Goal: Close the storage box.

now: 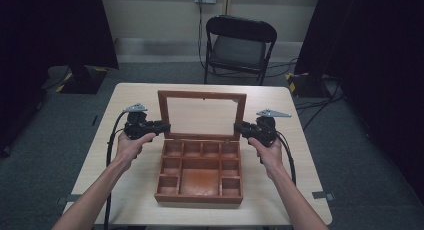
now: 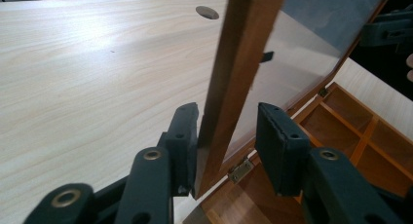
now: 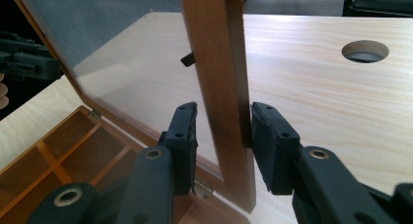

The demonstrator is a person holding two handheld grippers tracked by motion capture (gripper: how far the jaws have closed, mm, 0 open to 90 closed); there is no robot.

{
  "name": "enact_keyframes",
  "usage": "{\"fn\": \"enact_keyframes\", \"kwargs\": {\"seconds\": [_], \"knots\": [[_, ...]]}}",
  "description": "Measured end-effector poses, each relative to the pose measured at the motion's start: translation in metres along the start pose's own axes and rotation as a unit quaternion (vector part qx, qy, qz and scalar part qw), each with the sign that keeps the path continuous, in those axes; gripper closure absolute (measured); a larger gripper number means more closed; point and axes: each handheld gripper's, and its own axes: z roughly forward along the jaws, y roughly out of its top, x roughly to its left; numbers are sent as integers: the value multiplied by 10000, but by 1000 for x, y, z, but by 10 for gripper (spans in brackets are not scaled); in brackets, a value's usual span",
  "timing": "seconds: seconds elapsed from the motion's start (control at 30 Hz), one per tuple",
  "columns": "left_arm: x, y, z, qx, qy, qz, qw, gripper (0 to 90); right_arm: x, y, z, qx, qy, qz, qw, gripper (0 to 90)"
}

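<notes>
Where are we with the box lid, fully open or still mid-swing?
The glass lid stands upright over the wooden box, whose compartments are bare. Both the left gripper and right gripper straddle the lid's side rails with jaws open, not clamped. Whether it goes farther back or gets shut remains to be seen.

Left gripper (image 1: 162, 126) and right gripper (image 1: 240, 128) point inward; jaws part-open. Right pad (image 3: 270, 136) seemingly touching. Both forearms extended.

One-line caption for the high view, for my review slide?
Two hand-held grippers, left gripper and right gripper, straddle the side rails of a wooden box's upright glass lid on a table.
</notes>
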Motion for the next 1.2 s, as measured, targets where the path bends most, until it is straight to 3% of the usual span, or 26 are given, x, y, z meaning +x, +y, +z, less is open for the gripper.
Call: {"fn": "enact_keyframes", "kwargs": {"seconds": [0.07,0.23,0.33,0.5,0.67,0.93,1.07,1.2], "knots": [[-1,-1,-2,-35,-16,-32,10000,638,2,-1,-3,14,27,-22,10000,623],[-5,-5,-7,-3,-42,131,9999,635,5,-6,-8,-45,78,-138,9999,611],[-3,-7,-8,-84,-97,74,9999,638,6,-8,-8,-57,74,-183,9998,604],[-5,-8,-9,-114,-75,135,9998,644,4,-10,-9,27,-54,-168,9998,502],[-6,-7,-9,-98,-58,179,9998,641,6,-2,-10,-160,-20,-160,9997,442],[-10,-8,-14,-52,-36,215,9997,632,18,5,-11,-290,137,-252,9992,509],[-15,-9,-19,-108,-75,117,9998,582,19,4,-14,-247,160,-212,9993,509],[-18,-8,-26,-146,20,99,9998,519,21,4,-17,-182,124,-198,9996,504]]}}
